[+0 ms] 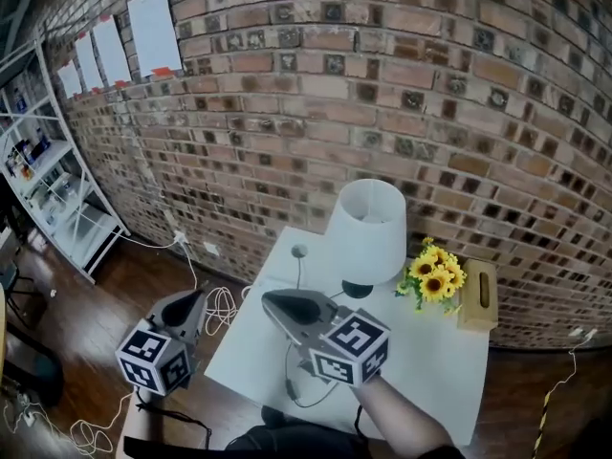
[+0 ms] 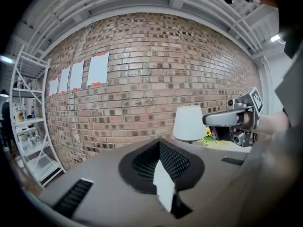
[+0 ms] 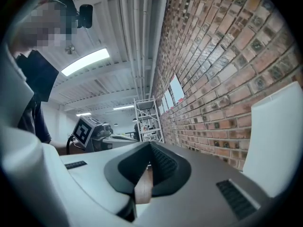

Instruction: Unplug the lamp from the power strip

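Note:
A lamp point(image 1: 367, 232) with a white shade and dark base stands on the white table point(image 1: 430, 352) against the brick wall; its shade also shows in the left gripper view point(image 2: 188, 122) and the right gripper view point(image 3: 279, 141). A thin dark cord point(image 1: 290, 376) loops over the table's left part. On the floor by the wall lies a small white block point(image 1: 211, 248), perhaps the power strip, with white cable point(image 1: 222, 306) coiled near it. My left gripper point(image 1: 199, 298) hangs shut and empty left of the table. My right gripper point(image 1: 272, 300) is shut and empty above the table's left edge.
Yellow sunflowers point(image 1: 436, 274) and a wooden tissue box point(image 1: 476, 295) sit right of the lamp. A white metal shelf point(image 1: 53, 185) stands at the far left. Paper sheets point(image 1: 153, 27) hang on the wall. More cables point(image 1: 81, 433) trail over the dark wooden floor.

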Motion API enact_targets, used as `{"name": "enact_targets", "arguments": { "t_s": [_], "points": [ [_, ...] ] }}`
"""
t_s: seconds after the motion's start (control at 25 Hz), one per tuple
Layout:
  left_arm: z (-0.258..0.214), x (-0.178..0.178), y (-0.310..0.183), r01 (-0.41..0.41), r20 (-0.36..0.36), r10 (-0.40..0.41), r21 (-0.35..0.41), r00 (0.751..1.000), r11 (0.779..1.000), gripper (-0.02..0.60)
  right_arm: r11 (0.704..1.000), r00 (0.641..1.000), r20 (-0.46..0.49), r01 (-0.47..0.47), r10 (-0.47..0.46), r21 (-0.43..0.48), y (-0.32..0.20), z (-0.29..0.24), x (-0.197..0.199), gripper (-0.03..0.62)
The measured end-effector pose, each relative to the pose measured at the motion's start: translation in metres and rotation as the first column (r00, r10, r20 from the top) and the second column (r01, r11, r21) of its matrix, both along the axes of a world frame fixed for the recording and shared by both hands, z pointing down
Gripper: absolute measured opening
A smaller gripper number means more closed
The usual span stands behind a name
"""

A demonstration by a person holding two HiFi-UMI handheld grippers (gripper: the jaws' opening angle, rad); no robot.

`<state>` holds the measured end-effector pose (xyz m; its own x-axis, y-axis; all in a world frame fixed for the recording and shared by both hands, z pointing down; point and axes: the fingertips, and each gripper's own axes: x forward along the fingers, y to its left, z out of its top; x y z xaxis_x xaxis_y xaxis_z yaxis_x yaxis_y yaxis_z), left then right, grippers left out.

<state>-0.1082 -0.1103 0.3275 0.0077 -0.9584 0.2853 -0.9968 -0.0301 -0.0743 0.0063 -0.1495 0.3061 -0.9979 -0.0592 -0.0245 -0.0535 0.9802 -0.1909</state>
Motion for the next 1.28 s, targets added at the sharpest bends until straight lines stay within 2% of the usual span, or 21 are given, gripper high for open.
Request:
{"name": "enact_targets", "arguments": {
  "t_s": [0.12,0.32,0.48,0.68,0.8,1.04,1.28],
  "points": [
    [0.003,0.007,0.017,0.042,0.020,-0.041,-0.027,0.999,0.999,0.023,0.999,0.999,0.008,0.040,-0.040,-0.015,0.010,0.003,0.006,0.003],
    [0.005,0.006,0.061,0.176,0.061,-0.173,-0.054,0.983,0.983,0.023,0.978,0.979,0.043,0.199,-0.197,-0.060,0.041,0.014,-0.003,0.003],
    [0.003,-0.001,0.094,0.253,0.082,-0.249,-0.044,0.965,0.966,0.023,0.944,0.944,-0.054,0.322,-0.325,-0.067,0.080,0.042,-0.021,0.003],
    [-0.001,-0.016,0.129,0.345,0.060,-0.343,-0.022,0.937,0.938,0.023,0.894,0.891,-0.077,0.444,-0.448,-0.058,0.120,0.046,-0.043,0.003],
    [0.002,-0.024,0.148,0.375,0.057,-0.373,-0.021,0.926,0.927,0.023,0.873,0.868,-0.097,0.487,-0.487,-0.022,0.138,0.048,-0.056,0.003],
    [0.007,-0.054,0.201,0.455,0.029,-0.455,0.006,0.890,0.891,0.023,0.834,0.833,-0.059,0.552,-0.550,0.019,0.180,0.035,-0.086,0.003],
    [0.010,-0.081,0.250,0.494,-0.017,-0.494,0.024,0.869,0.869,0.023,0.842,0.841,-0.054,0.540,-0.539,0.003,0.213,0.023,-0.120,0.003]
  ]
}}
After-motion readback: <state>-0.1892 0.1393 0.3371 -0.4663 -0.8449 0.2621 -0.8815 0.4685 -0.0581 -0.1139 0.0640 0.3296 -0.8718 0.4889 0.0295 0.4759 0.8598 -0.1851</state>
